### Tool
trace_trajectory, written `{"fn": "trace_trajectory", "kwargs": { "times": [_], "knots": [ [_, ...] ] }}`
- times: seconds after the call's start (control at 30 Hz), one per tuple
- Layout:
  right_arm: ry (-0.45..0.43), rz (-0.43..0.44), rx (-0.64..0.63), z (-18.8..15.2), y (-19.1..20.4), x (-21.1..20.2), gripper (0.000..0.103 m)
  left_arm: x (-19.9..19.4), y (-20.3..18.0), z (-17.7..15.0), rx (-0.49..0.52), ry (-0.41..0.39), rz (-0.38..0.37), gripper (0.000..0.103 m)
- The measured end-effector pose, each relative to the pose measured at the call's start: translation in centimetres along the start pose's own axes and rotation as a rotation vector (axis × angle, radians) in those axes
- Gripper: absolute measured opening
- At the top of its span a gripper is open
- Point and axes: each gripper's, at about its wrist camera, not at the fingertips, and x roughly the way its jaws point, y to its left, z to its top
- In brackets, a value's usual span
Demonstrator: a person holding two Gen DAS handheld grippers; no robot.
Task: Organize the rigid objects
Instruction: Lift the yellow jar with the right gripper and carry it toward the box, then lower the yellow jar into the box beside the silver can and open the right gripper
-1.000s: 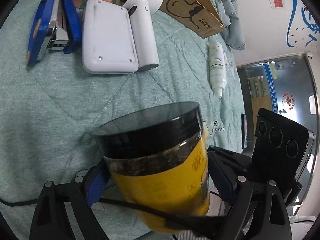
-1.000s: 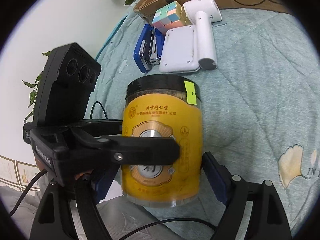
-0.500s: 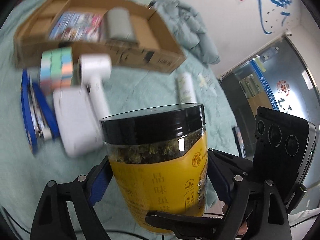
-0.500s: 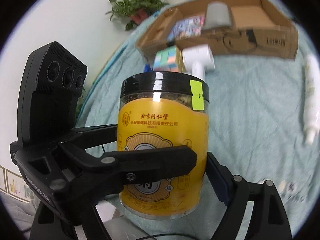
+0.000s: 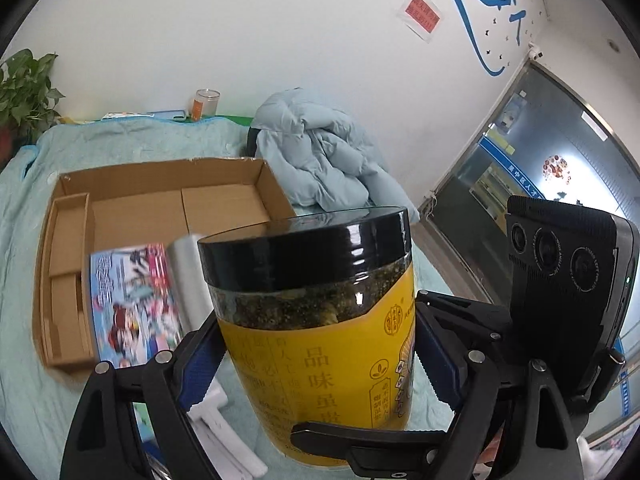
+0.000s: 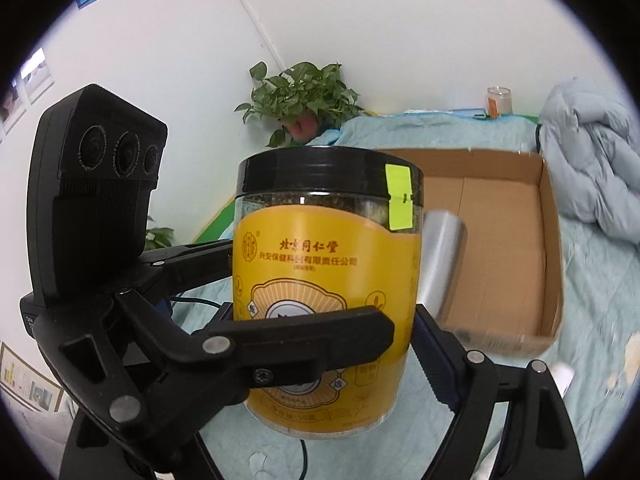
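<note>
**Both claws clamped on one yellow jar, box beyond**

The left gripper is clamped on the jar, its blue pads pressing the yellow label from either side. The right gripper grips the same jar crosswise to the left one, its blue pads against the label; in the right wrist view one black finger of the left gripper lies straight across the front of the label.

The jar stands upright between the two pairs of fingers, clear of the quilt below. It has a black lid, a clear band showing dark dried contents, and a green sticker running from the lid down onto the glass.

Ahead of the claws and lower lies an open cardboard box on the quilt. Inside it, just behind the jar, are a colourful booklet and a grey cylinder; the rest of the box floor is bare cardboard. Beyond the box to the right lies a heaped pale-blue jacket. A potted plant stands at the far edge by the wall, and a small glass jar farther along. Under the left claw, white objects rest on the quilt.
</note>
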Motion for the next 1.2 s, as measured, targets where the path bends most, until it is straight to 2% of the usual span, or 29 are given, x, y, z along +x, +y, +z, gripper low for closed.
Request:
{"fn": "trace_trajectory", "kwargs": {
  "times": [0.13, 0.23, 0.33, 0.5, 0.6, 0.67, 0.83, 0.97, 1.1, 1.2],
  "knots": [
    [0.027, 0.002, 0.032, 2.3, -3.3, 0.6, 0.085, 4.3, 1.4, 4.3, -0.040, 0.056, -0.016, 0.085],
    [0.063, -0.008, 0.051, 3.4, -5.2, 1.6, 0.085, 8.0, 3.0, 5.7, -0.084, 0.108, -0.028, 0.085],
    [0.088, 0.004, 0.102, 3.6, -7.9, 3.0, 0.085, 11.7, 4.8, 5.6, -0.131, 0.155, -0.042, 0.085],
    [0.136, 0.011, 0.200, 2.0, -12.3, 6.0, 0.085, 18.2, 7.9, 4.2, -0.193, 0.267, -0.059, 0.085],
    [0.167, 0.004, 0.228, 1.3, -14.1, 7.5, 0.084, 21.1, 9.1, 3.6, -0.215, 0.309, -0.034, 0.085],
    [0.184, -0.006, 0.240, 0.9, -14.9, 8.4, 0.084, 22.1, 9.5, 3.1, -0.225, 0.319, -0.045, 0.085],
    [0.196, -0.033, 0.245, 0.0, -15.7, 8.5, 0.084, 23.5, 8.0, 2.9, -0.140, 0.362, -0.008, 0.085],
    [0.193, -0.074, 0.271, -0.6, -15.8, 8.6, 0.084, 24.0, 7.1, 2.6, -0.117, 0.380, 0.050, 0.087],
    [0.204, -0.119, 0.293, -1.1, -15.5, 8.8, 0.084, 23.0, 6.5, 2.1, -0.121, 0.347, 0.115, 0.086],
    [0.226, -0.148, 0.333, -1.3, -15.9, 9.5, 0.084, 20.9, 6.5, 2.4, -0.119, 0.293, 0.173, 0.084]
  ]
}}
